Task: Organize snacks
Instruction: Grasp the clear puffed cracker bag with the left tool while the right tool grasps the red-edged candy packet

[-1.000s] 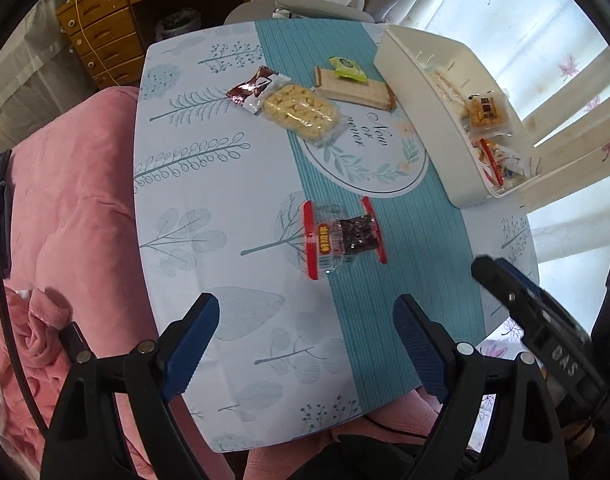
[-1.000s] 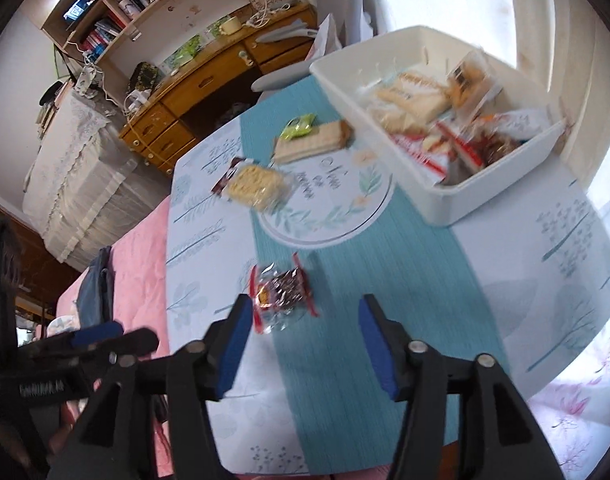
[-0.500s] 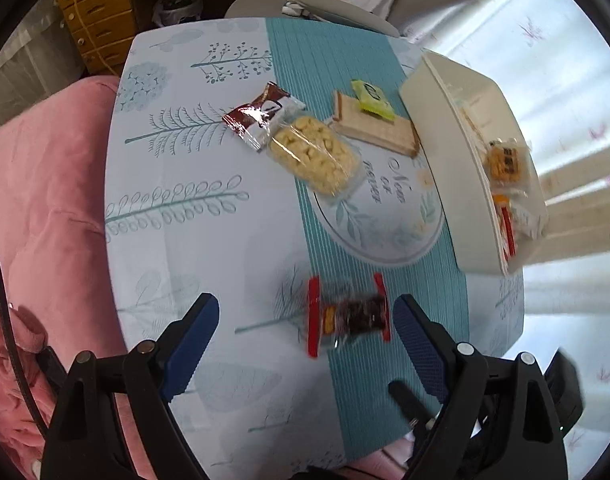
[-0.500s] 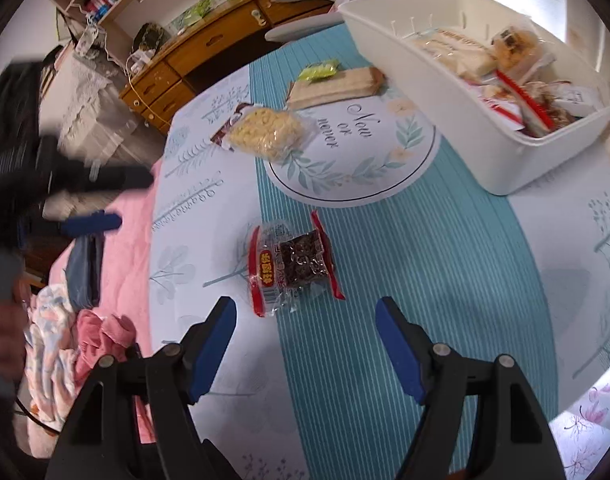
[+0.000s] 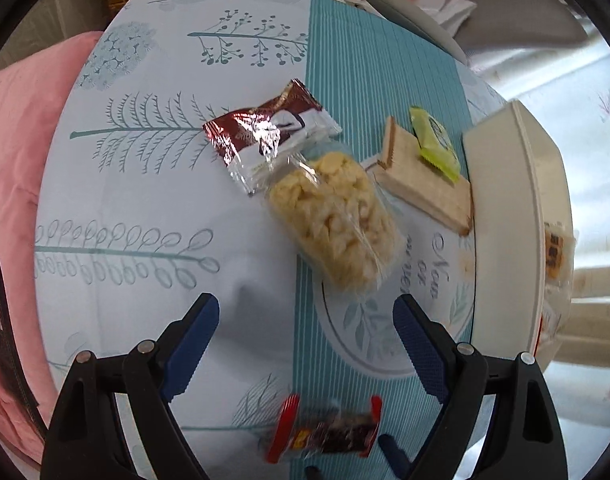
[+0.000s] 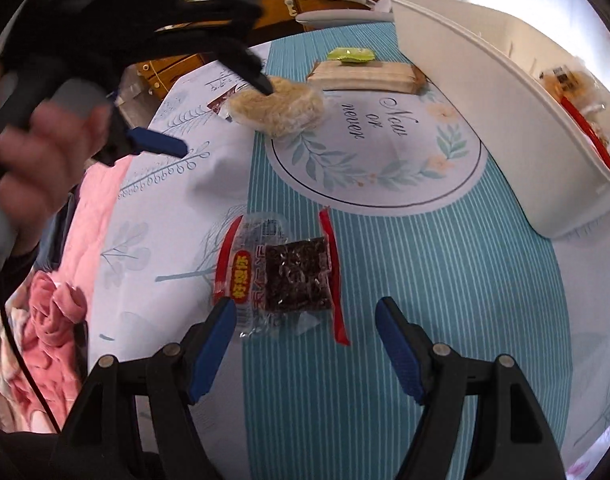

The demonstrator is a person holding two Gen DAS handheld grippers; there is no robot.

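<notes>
Desk [image 6: 465, 300]: it carried a leaf-print cloth with a teal striped runner; four snacks lay loose on it, outside the bin.
Bin [image 6: 485, 92]: a white tub stood at the right edge of the desk, already holding several wrapped snacks, among them an orange-labelled pack [image 6: 565, 78] and red-edged ones; its far end was out of view.
Left hand-held gripper [image 5: 305, 344]: jaws wide apart and holding nothing, it hung above the desk, pointed at the puff bag.
Right hand-held gripper [image 6: 305, 340]: also spread and empty, low over the desk, its blue pads either side of the near end of the dark pack.
Puff bag [image 5: 337, 220]: a clear bag of yellow puffs lay near the middle of the desk, overlapping the corner of the brown wrapper.
Wafer [image 5: 425, 184]: a long pale pack lay just beside the bin wall, with the green sachet resting on top.
Dark pack [image 6: 285, 276]: a clear, red-edged packet with dark contents lay flat on the runner.
Brown wrapper [image 5: 265, 132]: a shiny foil pack lay to the left of the puff bag.
Green sachet [image 5: 435, 142]: it would likely slide off if the wafer were lifted tilted.
Risk: the thin, slick film could slip from a shallow pinch; squeezing the puff bag hard would crush it; the two grippers were working close together and might collide.
</notes>
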